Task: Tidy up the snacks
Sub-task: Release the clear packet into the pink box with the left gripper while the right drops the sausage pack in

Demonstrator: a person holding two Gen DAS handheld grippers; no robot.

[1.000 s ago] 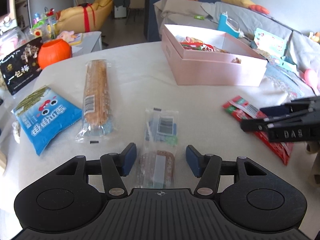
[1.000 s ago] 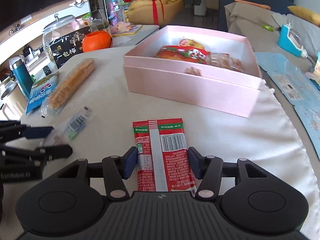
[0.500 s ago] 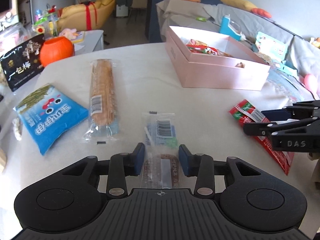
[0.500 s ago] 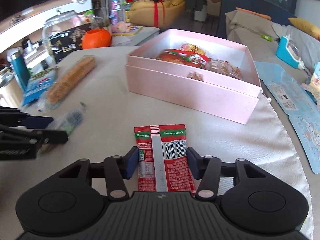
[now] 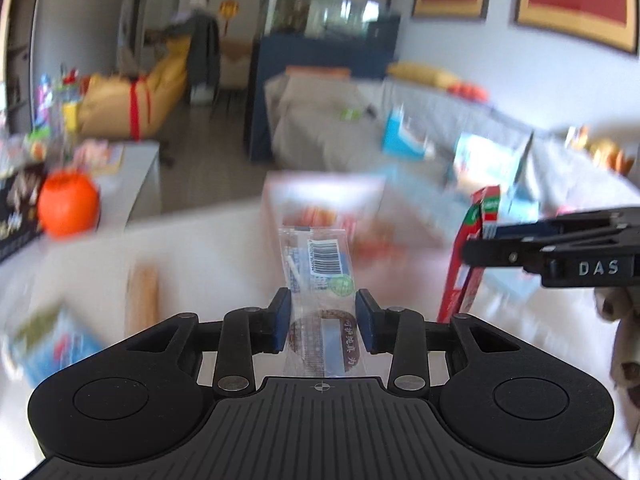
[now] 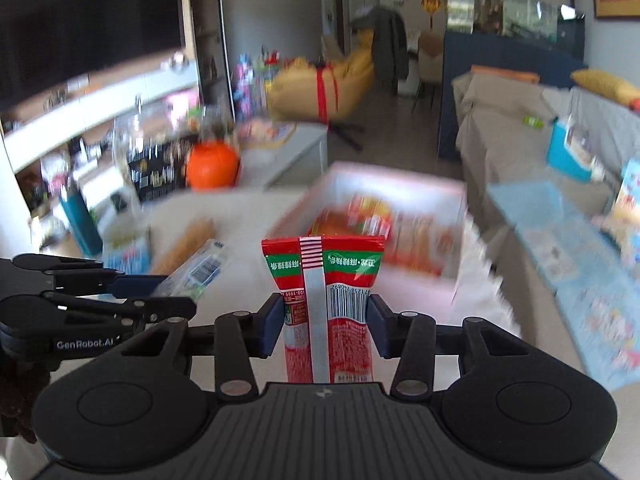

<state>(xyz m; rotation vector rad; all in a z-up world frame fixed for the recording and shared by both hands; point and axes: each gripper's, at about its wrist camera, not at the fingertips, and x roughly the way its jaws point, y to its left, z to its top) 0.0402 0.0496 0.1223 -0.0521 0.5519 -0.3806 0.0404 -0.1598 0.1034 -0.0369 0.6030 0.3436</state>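
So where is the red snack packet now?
The red snack packet is clamped in the right gripper, off the table, before the pink box.

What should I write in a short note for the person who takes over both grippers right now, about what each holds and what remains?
Left gripper: jaws have just been closing, now shut on the clear snack packet, lifted off the table.
Right gripper: jaws have just been closing, now shut on the red snack packet, also lifted.
Pink box: ahead on the table, open, already with some snacks inside.
Still on the table at the left: long biscuit pack and blue bag.
Left to do: probably put both held packets in the box, then fetch the other two.
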